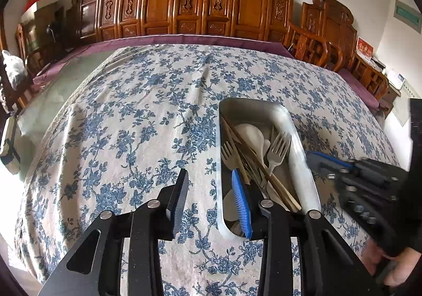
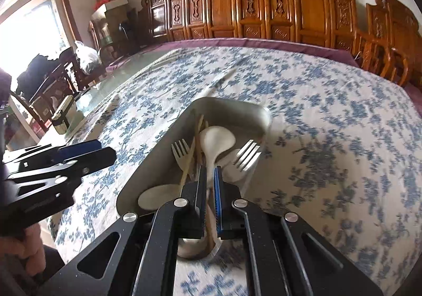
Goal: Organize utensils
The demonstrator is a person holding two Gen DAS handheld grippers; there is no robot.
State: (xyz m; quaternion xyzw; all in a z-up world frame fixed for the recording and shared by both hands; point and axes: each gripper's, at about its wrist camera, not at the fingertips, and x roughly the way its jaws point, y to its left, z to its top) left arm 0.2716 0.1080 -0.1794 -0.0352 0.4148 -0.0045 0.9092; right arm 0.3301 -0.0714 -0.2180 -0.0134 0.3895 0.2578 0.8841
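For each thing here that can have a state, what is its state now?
Left claw: open, empty, its right finger over the tray's near end.
Right claw: nearly closed over the tray; whether it grips anything, I cannot tell.
Metal tray: on the tablecloth, holding forks, chopsticks and white spoons.
Tablecloth: spread, slightly wrinkled.

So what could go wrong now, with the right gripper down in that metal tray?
The right gripper is nearly closed around a white spoon handle in the rectangular metal tray; the crossed wooden chopsticks and silver forks may get dragged out. The light tray could slide on the blue floral tablecloth, since the open left gripper isn't holding it.
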